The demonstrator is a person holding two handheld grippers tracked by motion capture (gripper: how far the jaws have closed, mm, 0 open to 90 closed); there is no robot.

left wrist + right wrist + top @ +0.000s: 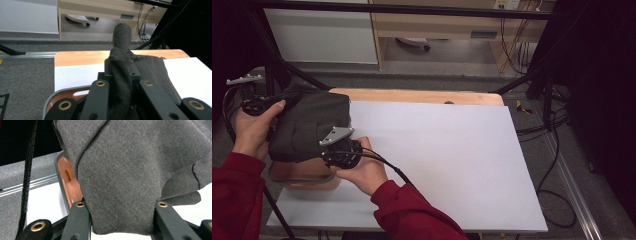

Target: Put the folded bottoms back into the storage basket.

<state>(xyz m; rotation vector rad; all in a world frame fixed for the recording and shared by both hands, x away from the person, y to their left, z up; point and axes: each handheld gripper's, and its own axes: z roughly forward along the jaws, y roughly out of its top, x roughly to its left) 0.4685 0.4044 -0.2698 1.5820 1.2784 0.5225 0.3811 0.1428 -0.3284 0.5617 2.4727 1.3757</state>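
Note:
A dark grey cloth (309, 127) hangs bunched between my two grippers over the table's left end. The left gripper (259, 106), in the person's left hand, is shut on one edge of it. In the left gripper view the cloth (122, 72) is pinched between the black jaws and sticks up past them. The right gripper (339, 150) comes in from the near side. In the right gripper view a thick fold of the cloth (122, 182) fills the gap between its jaws, which press on it. Below lies a brown tray with a grey rim (302, 175) (68, 182).
A white board (442, 160) covers most of the wooden table (412, 96) to the right of the cloth. Black frame poles (287, 67) stand at the back left and right. Cables (557, 165) lie on the carpet at the right. A wooden cabinet (437, 25) stands behind.

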